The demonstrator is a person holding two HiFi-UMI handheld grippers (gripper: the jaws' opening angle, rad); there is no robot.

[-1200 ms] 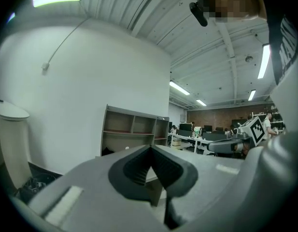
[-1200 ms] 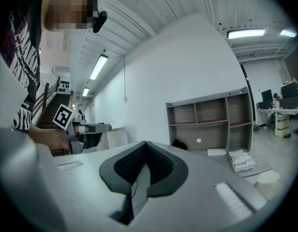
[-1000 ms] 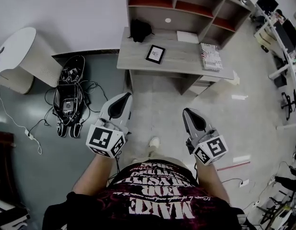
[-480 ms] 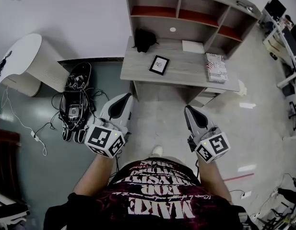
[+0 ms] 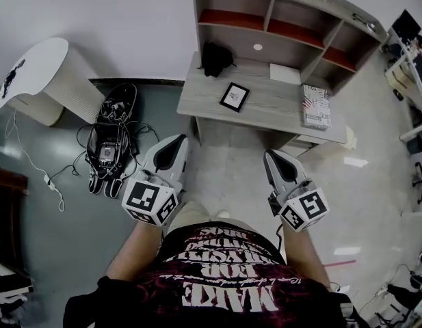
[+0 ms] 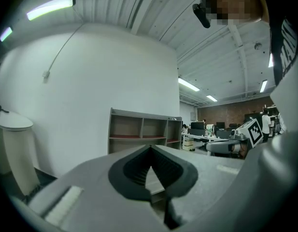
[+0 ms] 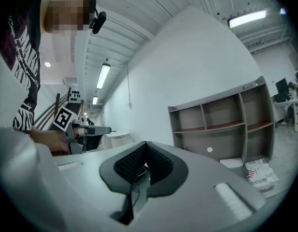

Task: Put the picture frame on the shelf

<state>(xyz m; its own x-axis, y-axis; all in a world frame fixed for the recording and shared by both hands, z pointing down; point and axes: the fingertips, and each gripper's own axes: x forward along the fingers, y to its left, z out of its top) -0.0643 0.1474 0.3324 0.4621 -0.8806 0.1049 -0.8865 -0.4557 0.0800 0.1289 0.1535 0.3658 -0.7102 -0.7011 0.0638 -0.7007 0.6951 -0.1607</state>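
Holding left gripper (image 5: 174, 140) and right gripper (image 5: 272, 157) closed, empty; facing desk (image 5: 265, 108) with frame (image 5: 234, 96) between bag (image 5: 216, 57) and book (image 5: 315, 106), below shelf (image 5: 231, 18).

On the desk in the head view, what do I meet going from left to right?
black bag → picture frame → white sheet → stack of magazines

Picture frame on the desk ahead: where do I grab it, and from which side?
Probably best to take the picture frame by its dark border at the corner nearest you, coming in over the front edge of the desk. It sits turned diagonal to that edge, clear of the black bag and the white paper, so that corner is free. Flat or propped, I cannot tell.
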